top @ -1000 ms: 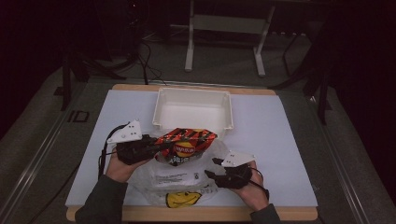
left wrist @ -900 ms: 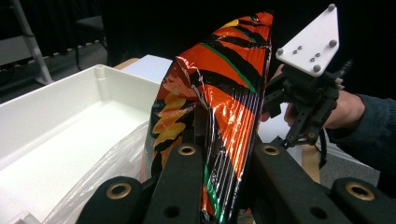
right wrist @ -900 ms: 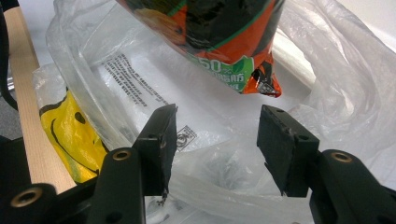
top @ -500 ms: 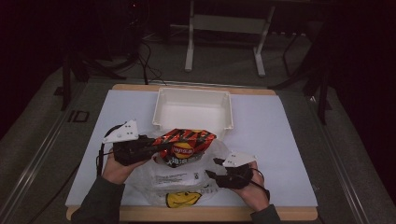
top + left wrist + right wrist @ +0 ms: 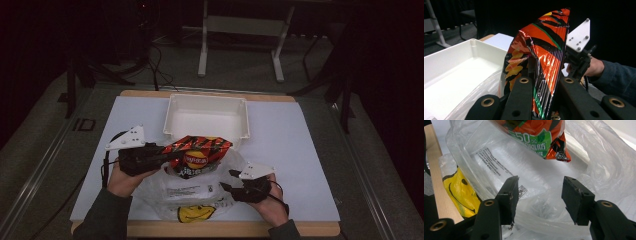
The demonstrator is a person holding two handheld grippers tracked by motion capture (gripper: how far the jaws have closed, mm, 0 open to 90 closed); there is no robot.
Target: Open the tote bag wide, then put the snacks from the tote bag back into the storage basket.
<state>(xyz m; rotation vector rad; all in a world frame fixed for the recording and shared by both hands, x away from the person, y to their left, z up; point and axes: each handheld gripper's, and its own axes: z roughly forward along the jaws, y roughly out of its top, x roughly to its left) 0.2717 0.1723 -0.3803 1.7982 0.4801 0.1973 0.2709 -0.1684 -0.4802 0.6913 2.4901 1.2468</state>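
The left gripper [image 5: 167, 156] is seen closed on the left edge of the chip bag [image 5: 200, 151]; in the left gripper view the jaws are pressed tight against the bag's crimped foil [image 5: 544, 57], which rises upright between them. The bag is held above the mouth of the plastic bag [image 5: 192, 192], just near of the tray [image 5: 207, 117], with its printed face turned upward in the high view.

The right gripper [image 5: 231, 181] is held at the right near side of the plastic bag, its jaws standing well apart. In the right gripper view the clear film [image 5: 534, 187] is seen lying between and beyond the jaws, but no pad is pressed on it. The lower corner of the chip bag [image 5: 541, 140] hangs above the film in that view.

The plastic bag is spread flat on the white sheet [image 5: 300, 145], a yellow smiley print [image 5: 192, 213] being shown at its near end, close to the wooden table edge [image 5: 225, 229]. The white tray is set at the far middle of the sheet, open side up. Beyond the table, a metal stand [image 5: 240, 30] is visible on the floor.
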